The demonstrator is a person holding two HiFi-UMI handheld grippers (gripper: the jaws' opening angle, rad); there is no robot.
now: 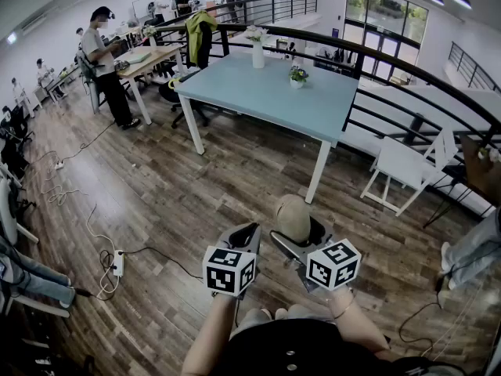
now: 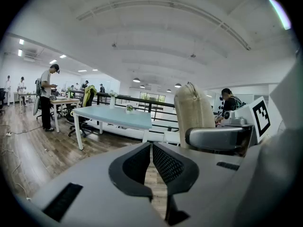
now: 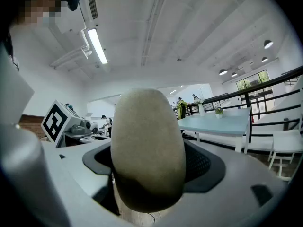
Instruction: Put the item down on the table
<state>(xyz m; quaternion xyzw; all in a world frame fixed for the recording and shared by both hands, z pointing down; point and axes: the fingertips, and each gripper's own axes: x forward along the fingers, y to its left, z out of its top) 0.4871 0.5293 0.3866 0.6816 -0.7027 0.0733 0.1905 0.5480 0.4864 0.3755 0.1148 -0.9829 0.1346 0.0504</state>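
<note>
Status: early, nothing is placed yet

- right gripper (image 1: 297, 240), lower centre of the head view: jaws spread wide and clamped on the beige item (image 1: 291, 214), a rounded, fabric-looking lump that stands up out of the jaws. In the right gripper view it fills the middle of the frame with a pad on either side
- left gripper (image 1: 244, 237), just left of it: jaws drawn together, nothing between them
- both grippers are up over the wood floor (image 1: 156, 210), close to the person's body
- counter (image 1: 274, 92): light blue top, upper centre of the head view, well apart from the grippers. A white vase (image 1: 257, 53) and a small potted plant (image 1: 297, 75) sit toward its far side; the near part looks bare

My read on what's left: all of it. Carry the item over to the counter, lower it onto the bare near part, let go, pull back
</note>
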